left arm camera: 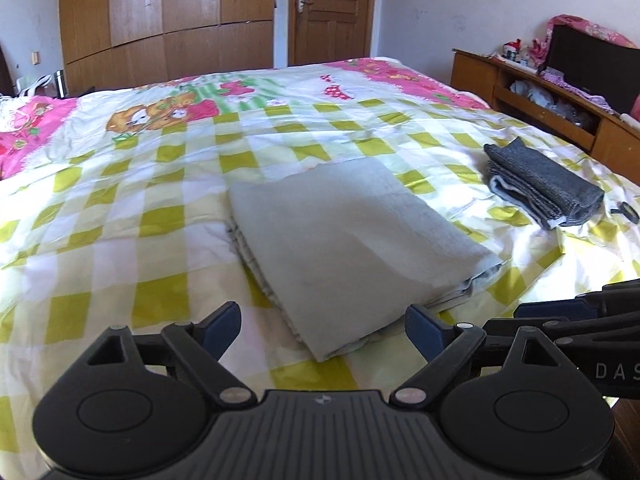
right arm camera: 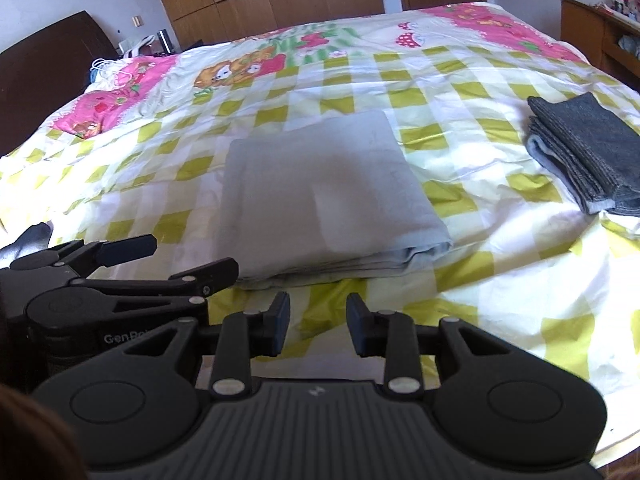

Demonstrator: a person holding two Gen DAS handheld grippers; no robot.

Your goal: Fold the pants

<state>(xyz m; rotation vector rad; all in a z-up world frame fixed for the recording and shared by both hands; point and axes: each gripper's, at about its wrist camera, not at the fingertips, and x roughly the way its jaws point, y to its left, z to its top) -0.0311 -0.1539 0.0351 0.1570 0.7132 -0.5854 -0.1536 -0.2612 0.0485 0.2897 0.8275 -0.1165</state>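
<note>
The light grey pants (left arm camera: 352, 248) lie folded into a flat rectangle in the middle of the bed (left arm camera: 120, 240). My left gripper (left arm camera: 322, 326) stands wide open just short of their near corner, pads touching nothing. In the right wrist view the same pants (right arm camera: 320, 192) lie just beyond my right gripper (right arm camera: 319, 312). Its jaws stand partly open over bare quilt, with nothing between them. The left gripper (right arm camera: 192, 254) shows at that view's left edge, beside the pants' near left corner.
A folded dark grey garment (left arm camera: 544, 182) (right arm camera: 588, 152) lies on the quilt to the right, with a small black object (left arm camera: 626, 212) near it. A wooden shelf unit (left arm camera: 560, 100) flanks the bed's right side. A wardrobe (left arm camera: 168, 20) and door (left arm camera: 332, 8) stand beyond.
</note>
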